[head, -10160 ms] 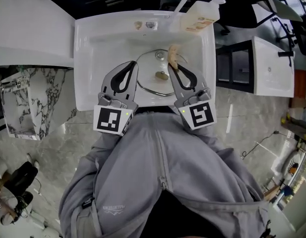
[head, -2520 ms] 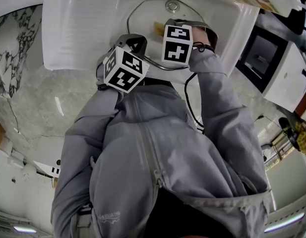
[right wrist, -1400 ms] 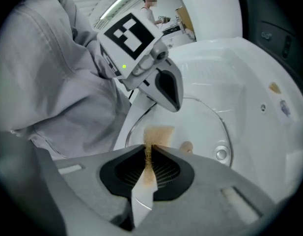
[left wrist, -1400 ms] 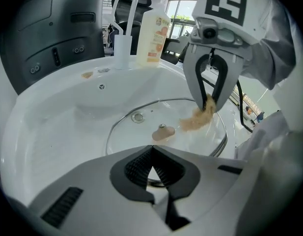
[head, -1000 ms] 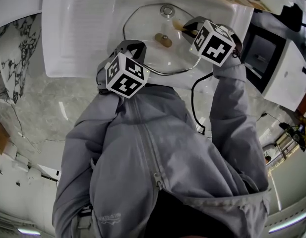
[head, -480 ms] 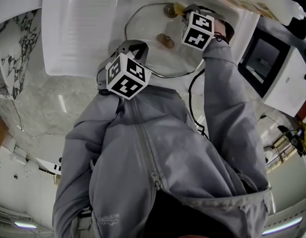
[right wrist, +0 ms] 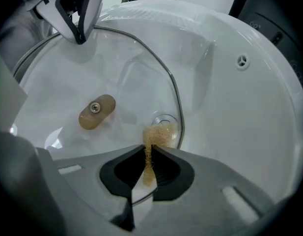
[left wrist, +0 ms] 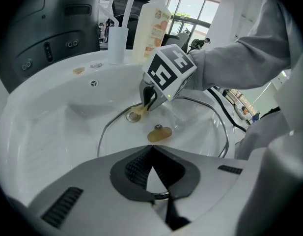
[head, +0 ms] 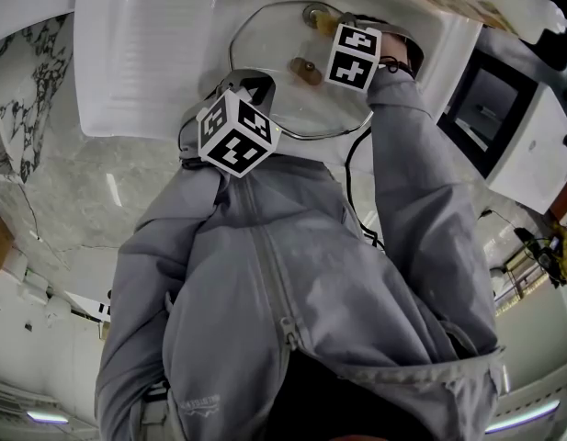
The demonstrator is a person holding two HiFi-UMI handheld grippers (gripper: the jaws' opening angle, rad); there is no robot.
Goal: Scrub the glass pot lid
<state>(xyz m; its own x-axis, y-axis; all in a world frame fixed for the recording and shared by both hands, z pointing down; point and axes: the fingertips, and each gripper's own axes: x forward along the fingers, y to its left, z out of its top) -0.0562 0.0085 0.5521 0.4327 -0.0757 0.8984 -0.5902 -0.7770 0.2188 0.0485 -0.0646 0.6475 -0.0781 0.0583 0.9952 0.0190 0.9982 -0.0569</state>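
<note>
A clear, metal-rimmed glass pot lid (head: pixel 265 49) lies in the sink (head: pixel 145 53).

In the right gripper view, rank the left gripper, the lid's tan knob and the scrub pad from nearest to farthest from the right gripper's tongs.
1. Scrub pad: pinched in the tongs, bottom centre.
2. Tan knob: left of centre.
3. Left gripper: top left, at the lid's rim.

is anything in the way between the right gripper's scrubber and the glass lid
Nothing visible does. The scrubber in the right gripper meets the glass pot lid near its rim, and the knob lies off to the side.
</note>
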